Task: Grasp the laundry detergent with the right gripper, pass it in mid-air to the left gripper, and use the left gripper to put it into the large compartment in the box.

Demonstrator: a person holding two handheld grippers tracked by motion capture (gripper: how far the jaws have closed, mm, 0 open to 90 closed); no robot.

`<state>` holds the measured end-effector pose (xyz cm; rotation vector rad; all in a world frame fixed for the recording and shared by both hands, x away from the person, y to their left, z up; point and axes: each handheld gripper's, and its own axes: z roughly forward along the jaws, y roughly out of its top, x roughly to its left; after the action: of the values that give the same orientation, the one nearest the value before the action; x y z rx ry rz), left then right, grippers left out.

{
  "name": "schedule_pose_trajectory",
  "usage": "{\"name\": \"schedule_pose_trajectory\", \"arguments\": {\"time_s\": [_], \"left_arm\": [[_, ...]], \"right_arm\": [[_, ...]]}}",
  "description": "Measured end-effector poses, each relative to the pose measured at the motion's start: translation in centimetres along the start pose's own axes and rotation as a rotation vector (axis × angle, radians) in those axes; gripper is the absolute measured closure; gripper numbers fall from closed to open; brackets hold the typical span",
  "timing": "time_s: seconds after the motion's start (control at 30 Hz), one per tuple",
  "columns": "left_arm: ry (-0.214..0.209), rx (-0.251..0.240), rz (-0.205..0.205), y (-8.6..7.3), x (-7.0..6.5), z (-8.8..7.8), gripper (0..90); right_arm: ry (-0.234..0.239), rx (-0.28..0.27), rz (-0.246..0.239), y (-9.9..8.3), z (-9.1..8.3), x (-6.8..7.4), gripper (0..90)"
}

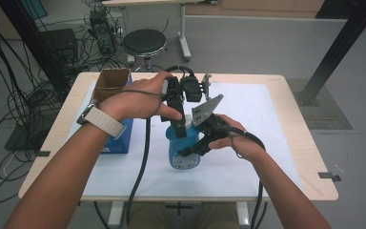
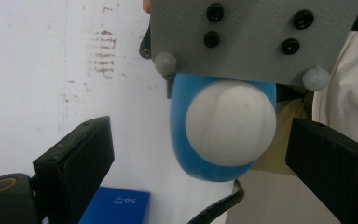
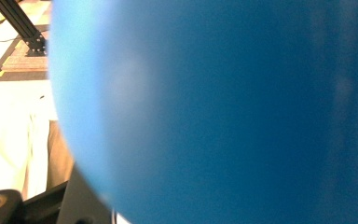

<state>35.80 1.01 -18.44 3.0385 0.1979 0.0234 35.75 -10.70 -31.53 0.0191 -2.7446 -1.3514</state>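
Observation:
A blue bottle (image 1: 183, 156) with a white cap (image 2: 230, 122) stands upright on the white sheet (image 1: 252, 109) near the table's middle. My right gripper (image 1: 193, 147) comes in from the right and is shut on the bottle's body, whose blue wall (image 3: 214, 112) sits close up in the right gripper view. Its grey three-cornered plate (image 2: 256, 37) rises just beside the cap. My left gripper (image 2: 200, 137) points straight down over the bottle's top. Its two black jaws stand wide apart, one on either side of the cap, and neither touches it.
A blue box (image 1: 120, 138) lies left of the bottle, under the left forearm, with an open cardboard box (image 1: 110, 81) behind it. The wooden table (image 1: 295, 143) borders the sheet. On the floor behind are a black stool (image 1: 144, 42) and tangled cables (image 1: 19, 95).

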Motion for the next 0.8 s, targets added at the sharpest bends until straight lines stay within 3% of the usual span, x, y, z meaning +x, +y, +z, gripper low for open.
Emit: {"name": "schedule_pose_trajectory", "arguments": {"time_s": [0.7, 0.8], "left_arm": [[-0.007, -0.003, 0.014, 0.5, -0.1, 0.9, 8.3], [-0.011, 0.001, 0.018, 0.5, -0.1, 1.0, 8.4]], "right_arm": [[0.004, -0.006, -0.001, 0.4, -0.3, 0.3, 42.8], [0.011, 0.002, 0.021, 0.5, -0.5, 0.5, 42.8]]}}
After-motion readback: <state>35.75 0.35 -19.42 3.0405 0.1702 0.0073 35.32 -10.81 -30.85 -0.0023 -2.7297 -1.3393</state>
